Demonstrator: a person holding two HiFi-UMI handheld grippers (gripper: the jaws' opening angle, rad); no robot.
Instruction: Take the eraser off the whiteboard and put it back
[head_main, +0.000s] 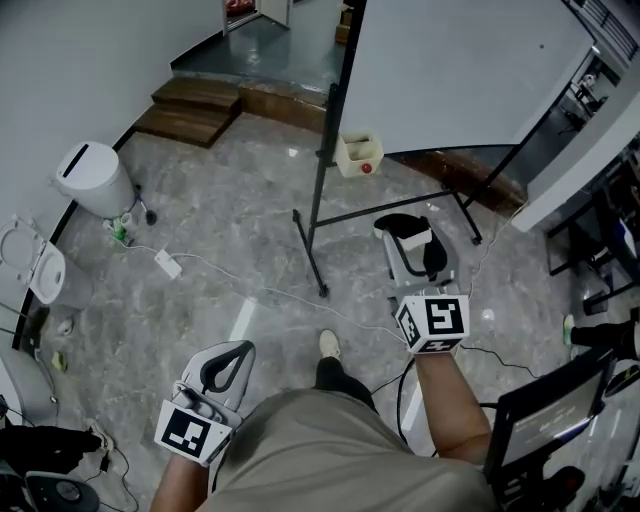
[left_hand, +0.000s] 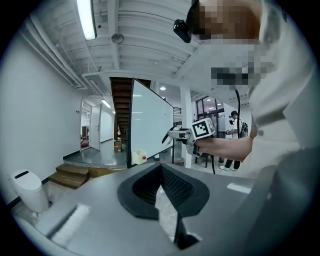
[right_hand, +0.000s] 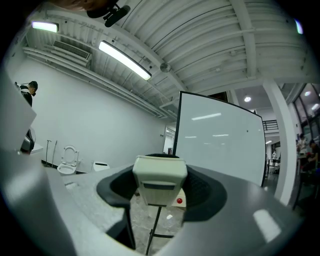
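Left gripper (head_main: 233, 352) grey (marker cube (head_main: 190, 432)), khaki shirt (head_main: 320, 450).

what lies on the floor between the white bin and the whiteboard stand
A white power strip lies there on the stone floor, shown in the head view.

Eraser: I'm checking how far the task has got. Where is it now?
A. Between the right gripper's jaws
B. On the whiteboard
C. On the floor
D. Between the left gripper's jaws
A: the right gripper view shows the eraser clamped between the right gripper's jaws, off the whiteboard.
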